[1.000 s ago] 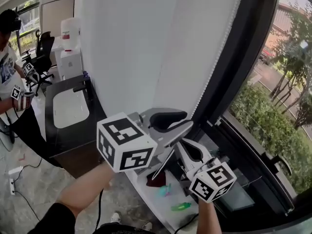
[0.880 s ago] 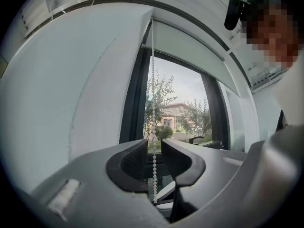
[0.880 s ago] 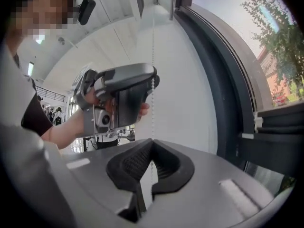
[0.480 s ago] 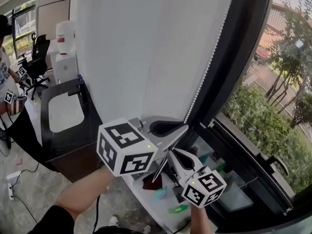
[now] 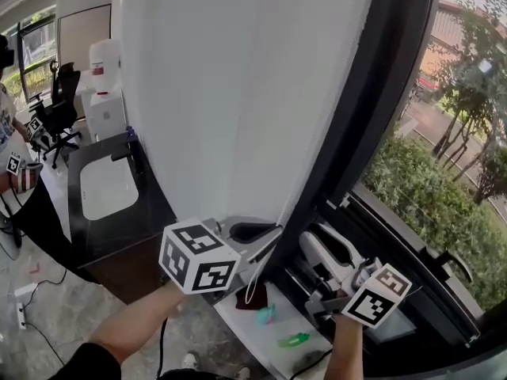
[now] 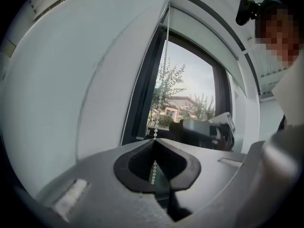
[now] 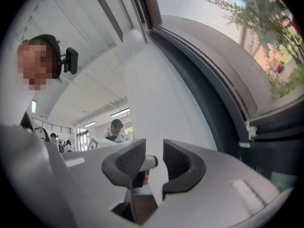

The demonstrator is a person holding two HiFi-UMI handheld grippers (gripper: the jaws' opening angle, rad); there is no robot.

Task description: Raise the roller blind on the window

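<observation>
The left gripper point(image 6: 155, 139) is clamped on the bead chain point(image 6: 161, 91). Its jaws have just closed, so the beads run up from the pinched tips toward the top of the window and a slack loop hangs below them. Just to its right, the right gripper point(image 7: 154, 151) has just been opening; its jaws stand apart with nothing between them, and the chain does not show in its own view. To my eye this is the middle of a hand-over-hand haul, with the left taking the downward pull while the right is free to fetch a new hold. The next move calls for the right gripper to come in above the left one, catch the same run of the loop and close on it before the left lets go, or the blind may slip back. The roller blind point(image 5: 238, 93) rises beyond and above both grippers as a broad white sheet. Its bottom edge is hidden behind them, so I cannot say how high it sits. The dark window frame point(image 5: 372, 117) stands close to the right of the chain and crowds the approach. Below the grippers the sill point(image 5: 234, 311) holds small green things and a dark red one. Further off to the left are a black counter point(image 5: 150, 212) with a white basin point(image 5: 107, 184), an office chair point(image 5: 63, 101) and another person point(image 5: 9, 145). Beyond the right gripper, through the glass, is a hedge point(image 5: 420, 188).
</observation>
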